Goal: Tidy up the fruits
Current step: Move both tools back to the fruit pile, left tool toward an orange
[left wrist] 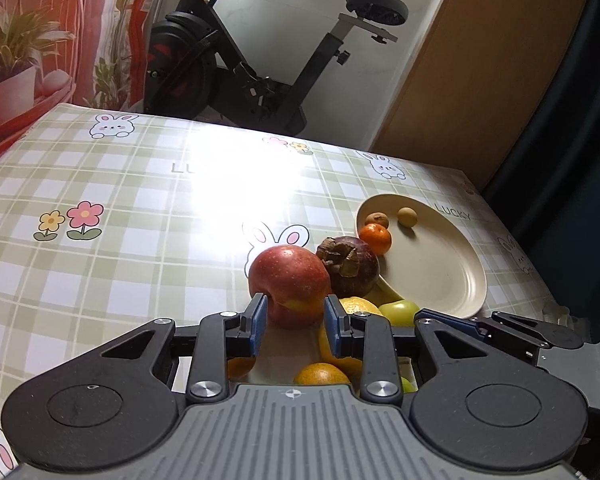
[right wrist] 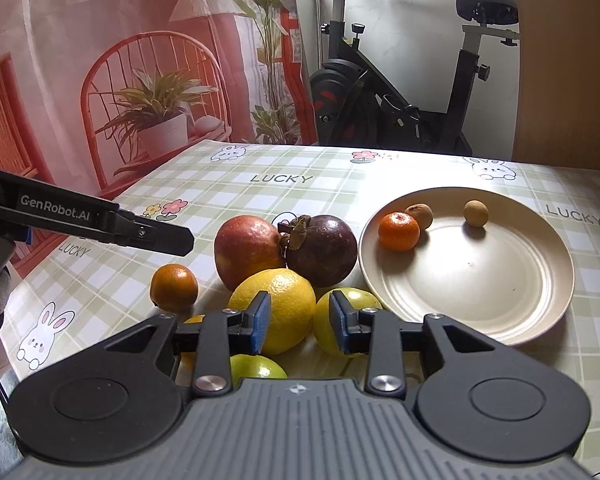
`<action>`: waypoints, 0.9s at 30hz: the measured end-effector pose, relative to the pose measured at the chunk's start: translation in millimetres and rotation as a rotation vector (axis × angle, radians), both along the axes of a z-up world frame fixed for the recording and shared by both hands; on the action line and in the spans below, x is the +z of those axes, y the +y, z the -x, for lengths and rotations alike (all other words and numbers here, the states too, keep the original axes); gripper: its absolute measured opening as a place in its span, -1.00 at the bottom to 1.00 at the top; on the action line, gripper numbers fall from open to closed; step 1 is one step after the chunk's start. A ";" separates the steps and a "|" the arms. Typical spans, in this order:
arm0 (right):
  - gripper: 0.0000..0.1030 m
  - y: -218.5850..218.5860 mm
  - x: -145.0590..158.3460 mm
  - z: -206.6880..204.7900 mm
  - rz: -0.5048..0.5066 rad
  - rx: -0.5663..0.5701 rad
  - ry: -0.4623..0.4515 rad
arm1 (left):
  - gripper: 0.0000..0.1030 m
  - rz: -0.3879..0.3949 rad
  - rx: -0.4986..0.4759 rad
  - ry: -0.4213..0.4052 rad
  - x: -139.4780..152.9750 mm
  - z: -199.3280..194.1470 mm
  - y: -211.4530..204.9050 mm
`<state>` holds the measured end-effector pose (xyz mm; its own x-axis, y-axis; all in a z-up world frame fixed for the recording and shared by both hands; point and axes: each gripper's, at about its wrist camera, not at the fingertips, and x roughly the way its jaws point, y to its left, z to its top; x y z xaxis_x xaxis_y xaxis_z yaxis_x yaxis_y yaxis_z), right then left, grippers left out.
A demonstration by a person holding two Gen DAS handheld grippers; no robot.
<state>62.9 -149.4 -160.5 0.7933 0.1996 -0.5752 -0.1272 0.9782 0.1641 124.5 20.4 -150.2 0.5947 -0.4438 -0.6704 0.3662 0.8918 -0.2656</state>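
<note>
1. The left gripper (left wrist: 296,318) hangs low over the fruit pile with its jaws parted about the width of the red apple (left wrist: 290,286); the blue pads (left wrist: 259,320) flank the apple's near side, but I cannot tell whether they touch it.
2. The right gripper (right wrist: 300,322) is partly open and holds nothing; its pads sit in front of the yellow citrus (right wrist: 274,308) and a green fruit (right wrist: 346,318).
3. Just behind the apple, touching it, lies a dark purple mangosteen (right wrist: 324,250) with a dry brown cap.
4. A small orange (right wrist: 174,286) lies apart on the bench (right wrist: 228,196), left of the pile; another green fruit (right wrist: 256,366) sits nearest the right gripper.
5. A cream plate (right wrist: 500,304) rests near the bench's right edge, just beside the pile, holding a small tangerine (right wrist: 399,231) and two little brown fruits (right wrist: 476,212) near its far rim.
6. An exercise bike (right wrist: 400,112) stands beyond the bench's far edge.
</note>
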 end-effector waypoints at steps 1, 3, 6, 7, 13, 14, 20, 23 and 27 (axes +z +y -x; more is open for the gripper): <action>-0.30 0.6 -0.5 1.0 0.002 0.003 -0.005 | -0.37 0.004 -0.003 -0.003 -0.9 0.7 -0.1; -0.29 2.4 -1.3 1.8 0.003 0.006 -0.010 | -0.37 0.013 -0.001 -0.002 -2.4 2.0 1.4; -0.28 5.2 -1.7 3.7 0.003 0.020 -0.008 | -0.37 0.026 -0.002 0.009 -6.8 5.4 3.3; -0.25 6.6 -1.6 4.9 0.006 0.027 -0.010 | -0.37 0.030 -0.006 0.009 -7.6 7.5 4.6; -0.20 12.7 -0.7 9.3 0.009 0.045 -0.001 | -0.37 0.020 -0.037 -0.003 -10.8 15.4 9.2; -0.20 14.1 0.6 10.1 0.009 0.048 -0.004 | -0.37 0.014 -0.038 -0.016 -9.3 16.9 11.3; -0.20 35.5 1.5 11.8 0.022 0.125 0.002 | -0.37 0.056 0.022 -0.032 -0.1 11.4 40.8; -0.20 48.4 -3.0 10.4 0.035 0.173 0.022 | -0.37 0.075 0.039 -0.032 -1.5 12.3 50.1; -0.20 58.0 -8.0 3.8 0.053 0.198 0.050 | -0.37 0.084 0.034 -0.037 -4.5 14.1 59.0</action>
